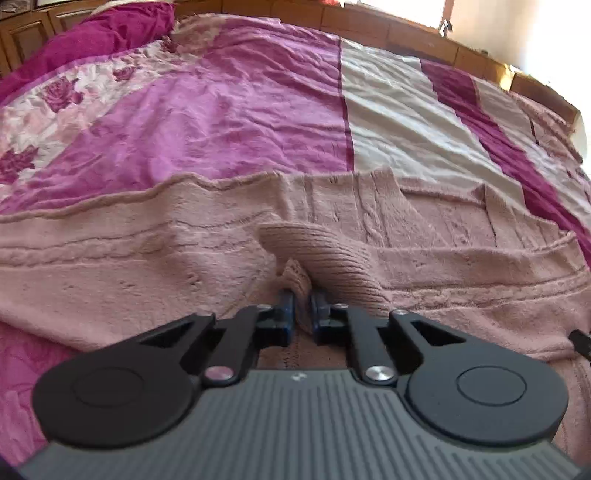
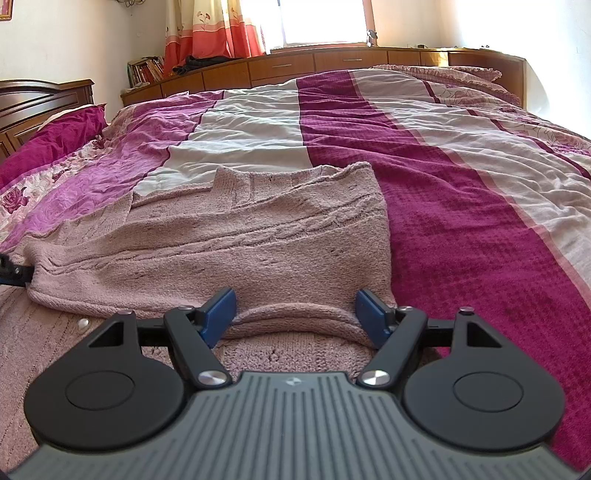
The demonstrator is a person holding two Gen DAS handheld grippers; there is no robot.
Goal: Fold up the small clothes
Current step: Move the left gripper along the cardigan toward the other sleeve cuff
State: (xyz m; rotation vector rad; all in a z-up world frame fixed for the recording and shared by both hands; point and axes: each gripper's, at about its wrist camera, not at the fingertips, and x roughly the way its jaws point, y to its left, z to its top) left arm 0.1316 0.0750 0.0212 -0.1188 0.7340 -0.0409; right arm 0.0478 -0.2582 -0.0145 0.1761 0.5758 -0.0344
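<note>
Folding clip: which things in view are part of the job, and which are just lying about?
Part of the job:
- pink knitted sweater, spread on the bed
- left gripper, shut on a fold of it
- right gripper, open over its edge

Just lying about:
- striped bedspread
- magenta pillow
- books
- curtain

One pink knit sweater [image 2: 229,236], two grippers [image 1: 303,306] [image 2: 299,314]

I see a bed under a striped magenta-and-cream bedspread [image 2: 443,177], its dark wooden headboard [image 2: 44,99] at left. Beyond it, a low wooden drawer unit [image 2: 332,62] runs below a bright window [image 2: 321,22] with orange floral curtains [image 2: 207,29]; books [image 2: 146,70] sit beside them.
</note>
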